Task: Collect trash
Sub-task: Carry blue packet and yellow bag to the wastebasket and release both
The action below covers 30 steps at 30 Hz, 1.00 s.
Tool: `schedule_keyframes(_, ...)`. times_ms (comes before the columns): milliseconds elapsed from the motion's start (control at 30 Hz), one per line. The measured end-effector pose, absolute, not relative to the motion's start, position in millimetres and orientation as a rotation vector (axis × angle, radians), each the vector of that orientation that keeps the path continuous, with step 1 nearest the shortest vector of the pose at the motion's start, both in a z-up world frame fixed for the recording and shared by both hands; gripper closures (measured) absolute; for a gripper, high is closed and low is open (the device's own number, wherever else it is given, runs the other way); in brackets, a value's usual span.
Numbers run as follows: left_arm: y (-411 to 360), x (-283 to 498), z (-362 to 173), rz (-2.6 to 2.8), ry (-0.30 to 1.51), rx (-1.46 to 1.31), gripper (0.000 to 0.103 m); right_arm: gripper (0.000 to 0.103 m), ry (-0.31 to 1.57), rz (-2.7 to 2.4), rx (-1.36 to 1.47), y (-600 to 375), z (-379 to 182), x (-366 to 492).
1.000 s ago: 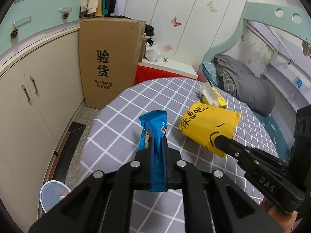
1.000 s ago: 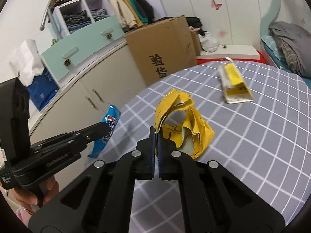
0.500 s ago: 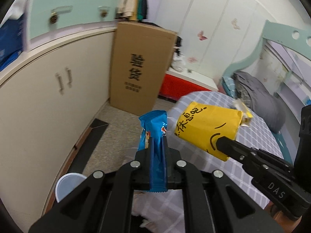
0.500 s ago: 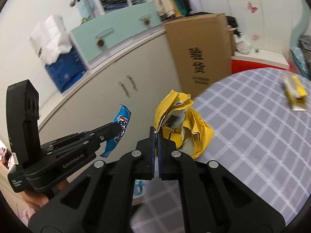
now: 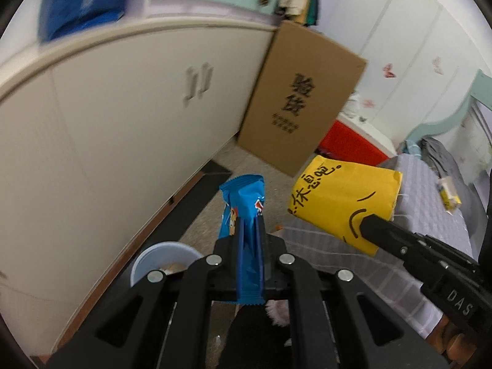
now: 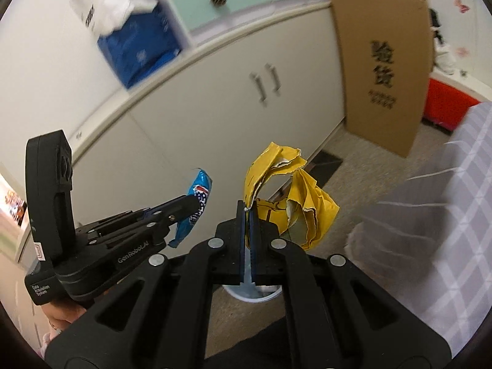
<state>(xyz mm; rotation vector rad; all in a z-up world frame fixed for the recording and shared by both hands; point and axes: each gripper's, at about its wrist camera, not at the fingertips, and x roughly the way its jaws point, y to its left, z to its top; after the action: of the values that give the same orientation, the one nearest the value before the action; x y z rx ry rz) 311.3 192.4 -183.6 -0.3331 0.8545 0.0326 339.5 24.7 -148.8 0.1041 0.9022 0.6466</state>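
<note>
My left gripper (image 5: 249,224) is shut on a blue snack wrapper (image 5: 244,212), which stands up between the pads above the floor. That wrapper (image 6: 196,203) and the left gripper (image 6: 192,204) also show at the left of the right wrist view. My right gripper (image 6: 247,212) is shut on a torn yellow paper bag (image 6: 304,203). In the left wrist view the yellow bag (image 5: 344,196) hangs from the right gripper (image 5: 369,226) beside the wrapper. A pale blue bin (image 5: 153,261) stands on the floor below the left gripper; its rim (image 6: 255,298) peeks under the right jaws.
Cream cabinet doors (image 5: 107,123) run along the left. A tall cardboard box (image 5: 301,101) leans against them, with a red box (image 5: 350,141) behind. The checked tablecloth (image 6: 446,215) hangs at the right, with a yellow carton (image 5: 449,193) on the table. A dark mat (image 6: 326,163) lies by the cabinet.
Both grippers have swung left off the table, each keeping its trash, and now hang lower over the floor by the cabinet. The blue bin has come closer.
</note>
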Motion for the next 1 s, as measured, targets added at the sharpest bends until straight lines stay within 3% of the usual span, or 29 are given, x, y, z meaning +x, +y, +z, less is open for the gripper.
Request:
schedule_keyframes(533, 279, 323, -288, 0.134, 1.026, -0.485, 0.094, 0.101, 1.073, 0.671, 0.001, 113, -239, 355)
schedule_keyframes(633, 290, 324, -303, 0.147, 1.052, -0.528, 0.086, 0.101, 1.094, 0.667, -0.003, 117, -248, 359)
schedule_keyframes(700, 294, 325, -308, 0.158, 1.057, -0.538, 0.066, 0.101, 1.108, 0.667, 0.001, 119, -254, 361)
schedule_keyframes(767, 298, 324, -312, 0.172, 1.052, -0.546, 0.059, 0.101, 1.115, 0.667, -0.003, 121, -257, 362)
schedule_keyframes(1000, 302, 321, -318, 0.186, 1.057, -0.567, 0.053, 0.101, 1.134, 0.670, -0.008, 129, -265, 363)
